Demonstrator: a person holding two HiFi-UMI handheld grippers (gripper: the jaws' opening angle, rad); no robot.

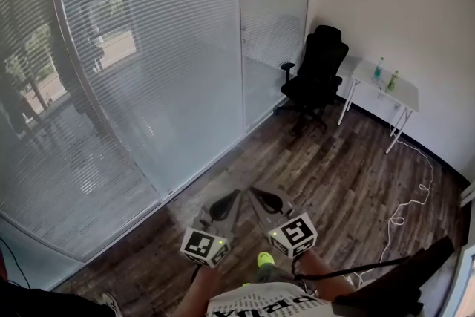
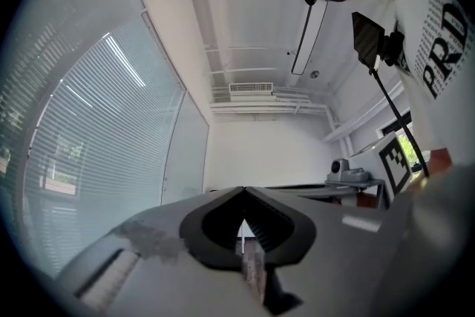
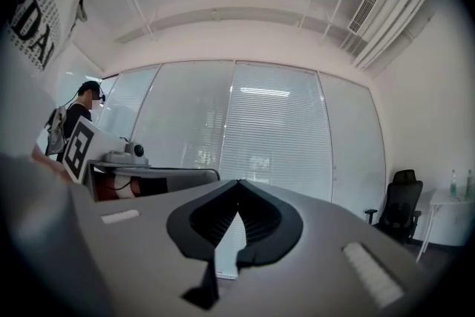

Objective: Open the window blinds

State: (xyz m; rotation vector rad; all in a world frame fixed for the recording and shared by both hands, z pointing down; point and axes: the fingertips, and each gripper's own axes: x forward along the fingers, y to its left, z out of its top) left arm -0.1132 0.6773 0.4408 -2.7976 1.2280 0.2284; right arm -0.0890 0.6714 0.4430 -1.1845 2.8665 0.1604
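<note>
Well to the left, the window blinds (image 1: 141,63) hang lowered over the glass wall, reaching down toward the left edge of the wooden floor (image 1: 334,174), with outdoor shapes showing dimly through the slats. At the floor's near edge, the left gripper (image 1: 236,194) points toward the blinds, its jaws together with nothing between them. Just beside it, tips nearly meeting, the right gripper (image 1: 251,191) is likewise closed and empty, well apart from the blinds. Further right, a black office chair (image 1: 315,74) stands by the floor's far corner. A white table (image 1: 407,94) beside it carries two bottles (image 1: 379,70) near its left end.
</note>
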